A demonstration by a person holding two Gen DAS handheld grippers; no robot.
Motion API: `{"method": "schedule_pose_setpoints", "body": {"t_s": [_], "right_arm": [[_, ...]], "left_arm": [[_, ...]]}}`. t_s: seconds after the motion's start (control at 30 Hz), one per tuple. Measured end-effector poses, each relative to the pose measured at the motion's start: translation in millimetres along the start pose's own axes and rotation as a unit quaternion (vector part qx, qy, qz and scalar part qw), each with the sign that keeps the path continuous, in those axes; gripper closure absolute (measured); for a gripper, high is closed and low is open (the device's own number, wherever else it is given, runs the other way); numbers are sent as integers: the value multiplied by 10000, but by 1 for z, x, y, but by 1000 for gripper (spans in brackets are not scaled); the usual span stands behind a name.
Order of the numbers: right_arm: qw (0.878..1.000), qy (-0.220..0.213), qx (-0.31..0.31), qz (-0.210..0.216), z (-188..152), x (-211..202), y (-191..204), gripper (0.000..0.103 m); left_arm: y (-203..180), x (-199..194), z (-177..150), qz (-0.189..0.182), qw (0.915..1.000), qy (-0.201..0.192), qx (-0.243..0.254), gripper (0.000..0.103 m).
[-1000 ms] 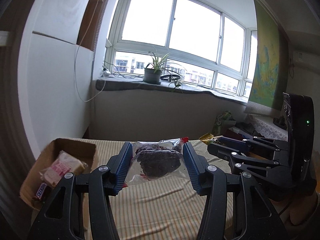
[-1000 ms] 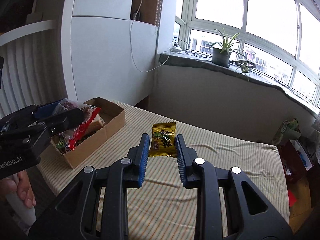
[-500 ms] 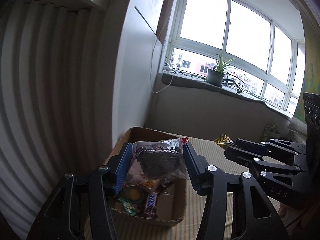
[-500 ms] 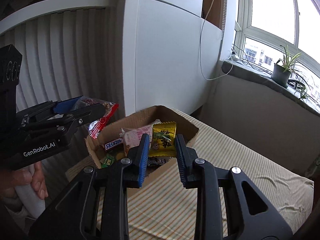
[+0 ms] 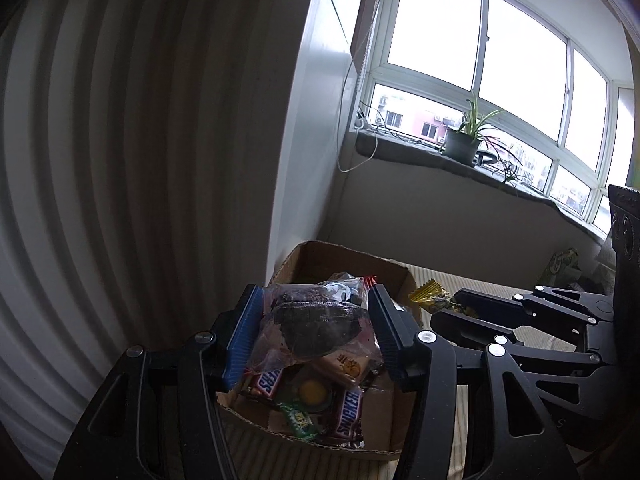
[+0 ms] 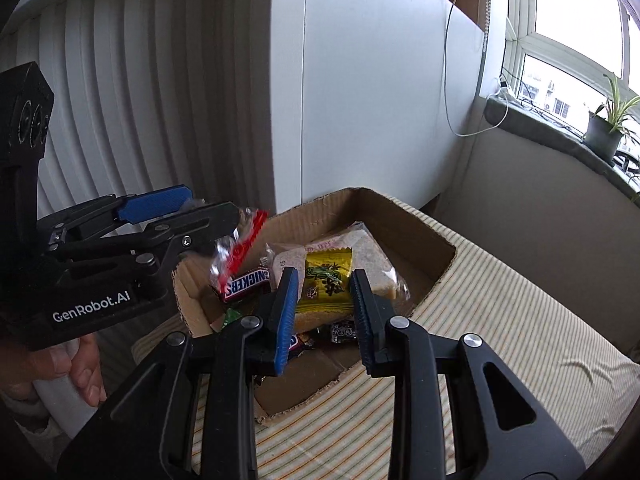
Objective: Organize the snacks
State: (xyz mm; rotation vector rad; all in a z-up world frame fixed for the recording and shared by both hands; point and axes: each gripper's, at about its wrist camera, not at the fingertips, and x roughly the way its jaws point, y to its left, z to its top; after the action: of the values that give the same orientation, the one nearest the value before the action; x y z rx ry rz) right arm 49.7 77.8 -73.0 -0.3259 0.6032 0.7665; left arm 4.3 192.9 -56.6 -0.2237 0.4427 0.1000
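Nearest in the left wrist view, the left gripper (image 5: 316,330) stands over the cardboard box (image 5: 352,258). Between its jaws sits a clear bag of dark snacks (image 5: 320,322). The jaws have just been opening, and whether the blue pads still press the crinkled plastic is hard to make out. The bag hides much of the box's inside. Below it, two Snickers bars (image 5: 350,414), a green wrapper and a round yellow sweet show only in part; the box's near wall is cut off by the gripper's black frame.

In the right wrist view, the right gripper (image 6: 325,300) has its jaws clamped narrowly on a small yellow packet (image 6: 326,282), held above the box. The packet's lower edge is covered by the pads. Behind it lies a pale wrapped cake (image 6: 372,256), partly screened by the packet. A dark wrapper below is too small to read.

At that view's left edge, a hand (image 6: 76,368) grips the other tool's handle, with only some fingers showing. The clear bag's red-edged end is blurred there.

The box rests on a striped cloth (image 6: 520,320) over the table, whose edges run out of the picture. Beyond stand a white ribbed wall and a plain white panel with a thin cord hanging down. Farthest off, a potted plant (image 5: 464,140) sits on the grey window sill, and buildings outside are washed out by glare.
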Motion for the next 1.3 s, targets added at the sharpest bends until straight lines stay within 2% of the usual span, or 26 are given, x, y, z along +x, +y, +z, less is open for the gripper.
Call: {"method": "schedule_pose_setpoints", "body": {"t_s": [0.03,0.07,0.1,0.13,0.33,0.4,0.47,0.5,0.57,0.73,1.03,1.3], "right_arm": [[9999,97,6,35,-3,8,-1,69],[9999,145,20,14,-7,14,-1,57],[9998,169,54,-7,-10,18,-3,53],[9998,182,102,-4,-12,20,-5,51],[9998,101,149,-129,-13,14,-13,50],[9998,61,128,-117,-12,12,-11,46],[9999,-10,99,-125,-12,11,-8,34],[9998,-59,82,-147,-12,9,-6,31],[9996,-143,55,-243,-11,6,-3,17],[9979,-302,17,-579,-14,-8,-4,3],[9916,-438,597,-1063,-45,-56,-44,0],[9734,-731,1327,-1717,-96,-136,-108,0]], "left_arm": [[2,5,-1,15,10000,58,-46,44],[5,10,-2,47,9999,121,-92,40],[7,13,-3,74,9998,146,-144,32],[8,16,-3,86,9997,147,-190,30],[15,21,2,116,9993,153,-321,30],[18,18,2,130,9992,135,-358,30],[20,15,2,153,9991,123,-372,30],[20,13,2,161,9991,117,-373,30],[22,11,1,197,9990,107,-375,30],[24,3,0,279,9988,109,-376,30],[-22,-3,3,156,9999,60,-5,27],[-111,-14,-4,-373,9974,112,607,26]]}}
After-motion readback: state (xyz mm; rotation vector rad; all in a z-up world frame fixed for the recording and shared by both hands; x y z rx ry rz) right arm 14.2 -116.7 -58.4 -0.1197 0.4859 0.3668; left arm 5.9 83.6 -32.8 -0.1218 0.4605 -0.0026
